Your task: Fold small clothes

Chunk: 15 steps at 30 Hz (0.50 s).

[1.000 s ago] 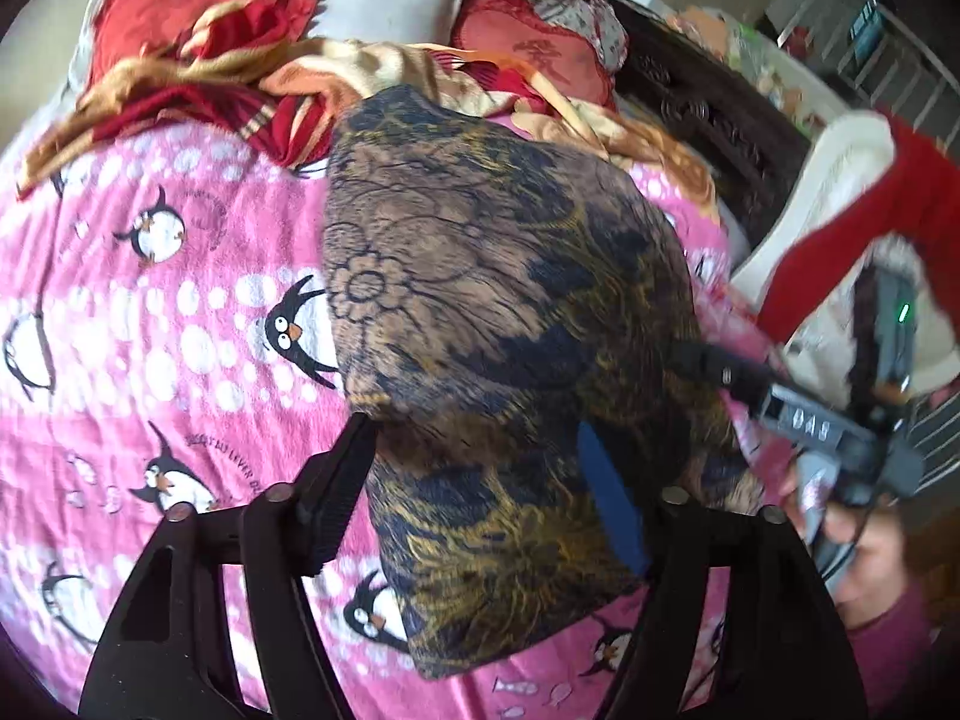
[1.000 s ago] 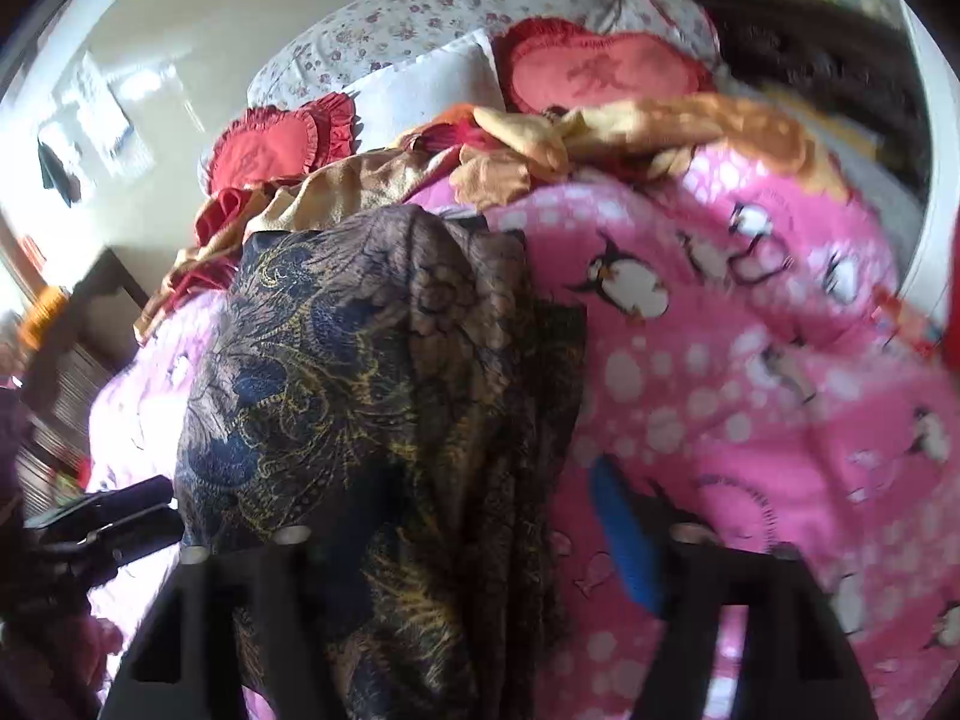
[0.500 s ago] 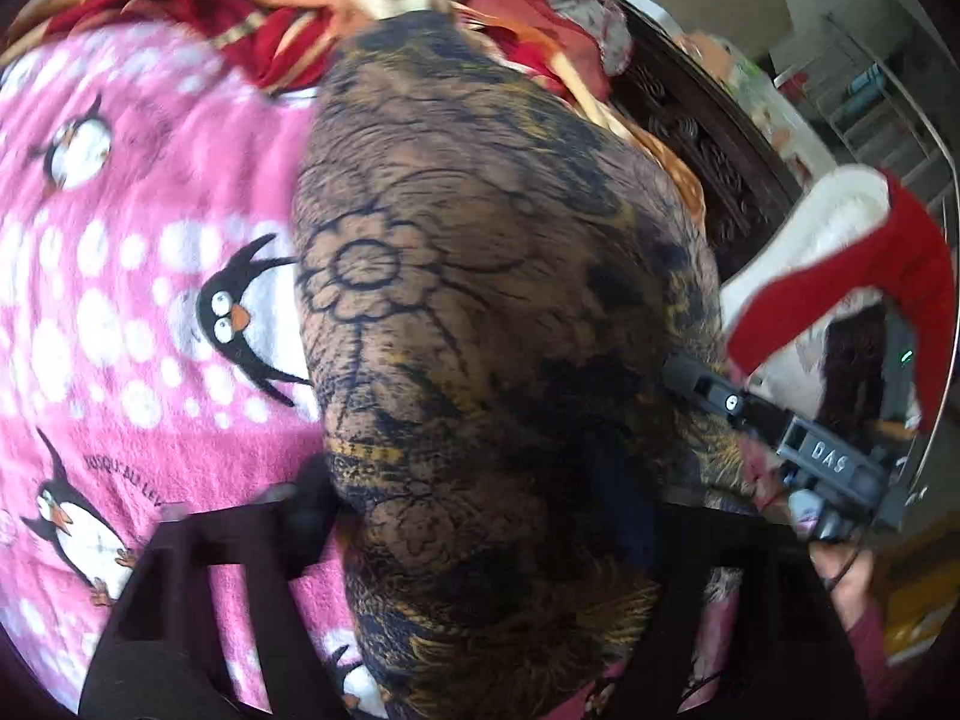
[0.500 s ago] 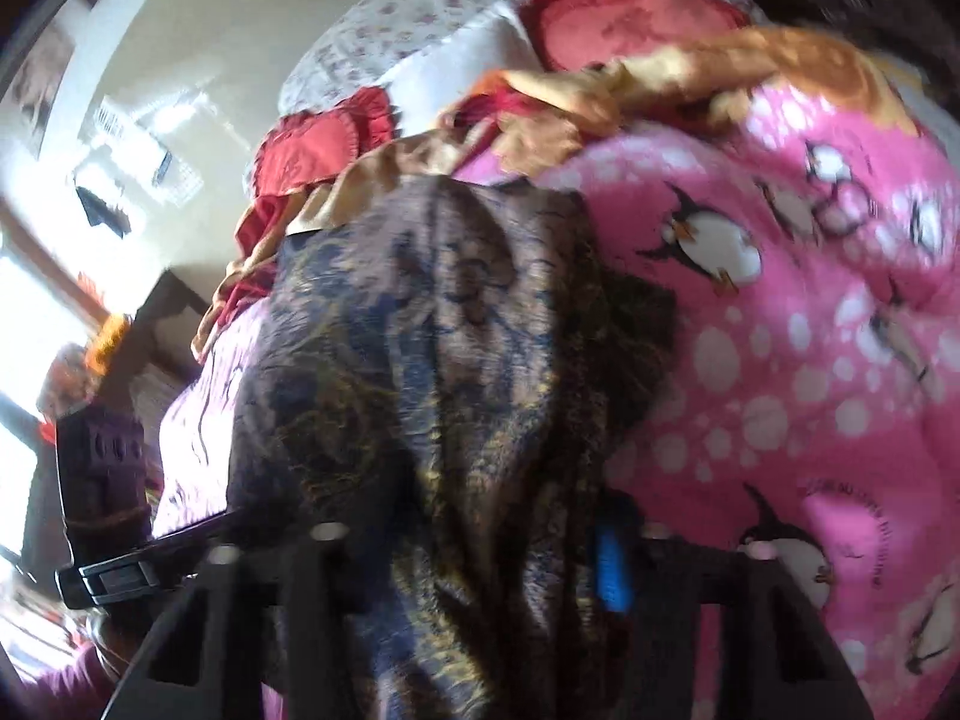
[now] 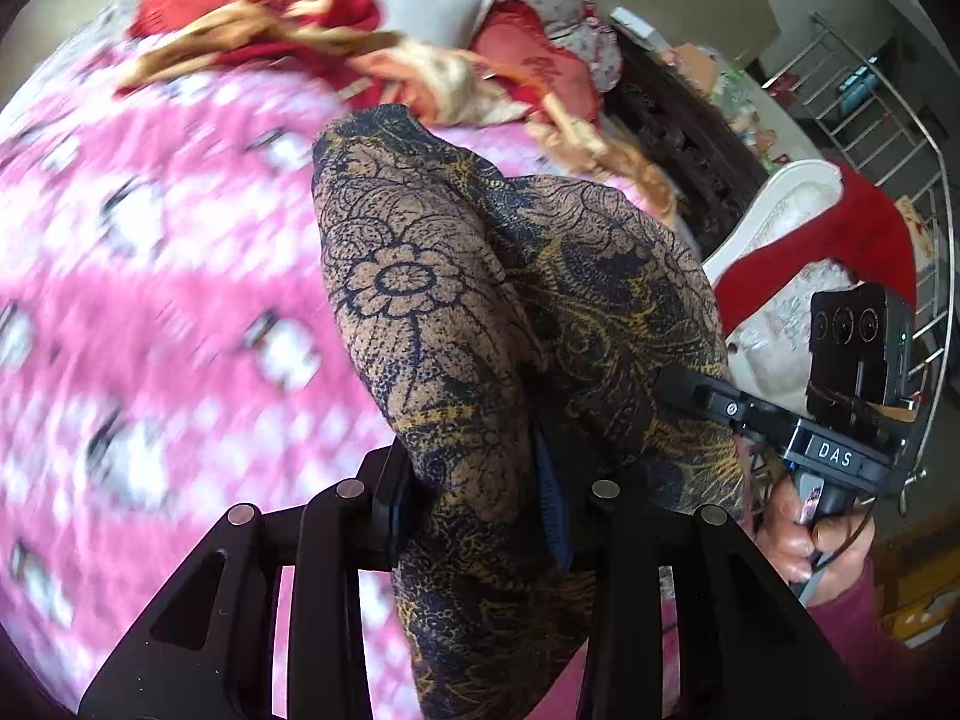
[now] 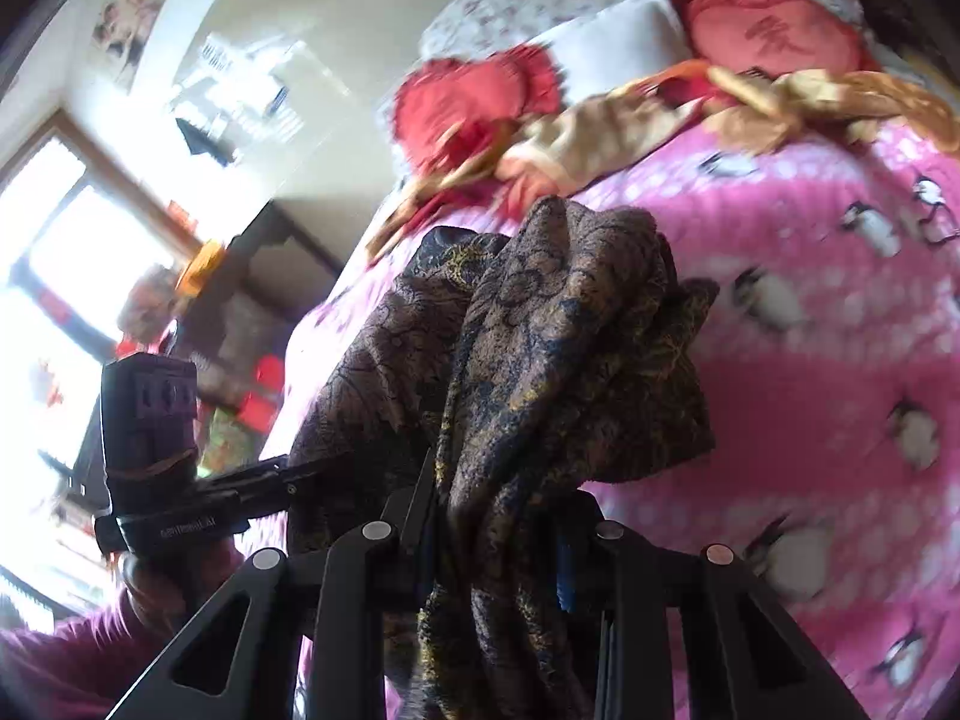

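A brown, navy and gold floral patterned garment [image 5: 492, 312] hangs bunched between both grippers, lifted above the pink penguin bedspread [image 5: 150, 300]. My left gripper [image 5: 480, 504] is shut on its near edge. My right gripper [image 6: 498, 522] is shut on another part of the same garment [image 6: 540, 360], which drapes over its fingers. In the left wrist view the right gripper's body [image 5: 798, 432] shows at the right, its tip buried in the cloth. In the right wrist view the left gripper's body [image 6: 180, 480] shows at the left.
Red heart cushions [image 6: 768, 30], a white pillow [image 6: 612, 42] and crumpled red and gold cloths [image 5: 336, 54] lie at the head of the bed. A dark carved bed frame [image 5: 678, 132], a red and white cloth [image 5: 852, 240] and a metal railing [image 5: 888, 90] stand to the right.
Both grippers closed on the garment and lifted it off the bedspread. It went from lying spread out to hanging bunched between them. Both cameras tilted up.
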### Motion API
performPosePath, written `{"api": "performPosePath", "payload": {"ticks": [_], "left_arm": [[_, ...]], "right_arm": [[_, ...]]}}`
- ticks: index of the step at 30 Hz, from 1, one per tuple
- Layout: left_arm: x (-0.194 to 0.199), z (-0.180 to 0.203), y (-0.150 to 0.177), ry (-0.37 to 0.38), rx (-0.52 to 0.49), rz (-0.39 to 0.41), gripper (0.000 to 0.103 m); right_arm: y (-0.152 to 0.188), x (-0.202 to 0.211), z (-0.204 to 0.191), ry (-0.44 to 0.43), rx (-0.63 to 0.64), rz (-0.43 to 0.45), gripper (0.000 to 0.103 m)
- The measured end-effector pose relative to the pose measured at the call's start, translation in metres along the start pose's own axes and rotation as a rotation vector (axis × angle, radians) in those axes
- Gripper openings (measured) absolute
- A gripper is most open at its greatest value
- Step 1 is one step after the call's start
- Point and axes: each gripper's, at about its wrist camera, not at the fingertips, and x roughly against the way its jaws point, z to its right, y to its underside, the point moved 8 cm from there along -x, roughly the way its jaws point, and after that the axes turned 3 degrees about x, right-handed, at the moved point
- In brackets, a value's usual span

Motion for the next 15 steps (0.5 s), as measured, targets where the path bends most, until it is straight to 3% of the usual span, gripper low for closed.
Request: {"api": "performPosePath", "payload": {"ticks": [3, 6, 9, 12, 15], "left_arm": [[0.008, -0.028, 0.035, -0.069, 0.001, -0.037, 0.034], [0.006, -0.056, 0.057, -0.227, -0.005, -0.061, 0.034], [0.016, -0.055, 0.060, -0.263, -0.033, -0.012, 0.040], [0.023, -0.043, 0.060, -0.287, -0.059, 0.033, 0.054], [0.025, -0.031, 0.066, -0.304, -0.086, 0.058, 0.058]], "right_arm": [[0.033, -0.021, 0.001, 0.016, -0.039, -0.071, 0.030], [0.065, -0.036, 0.018, 0.125, -0.082, -0.173, 0.031], [0.061, -0.021, 0.005, 0.169, -0.028, -0.114, 0.033], [0.057, -0.015, -0.031, 0.193, 0.129, -0.094, 0.033], [0.059, -0.010, -0.052, 0.224, 0.238, -0.070, 0.033]]}}
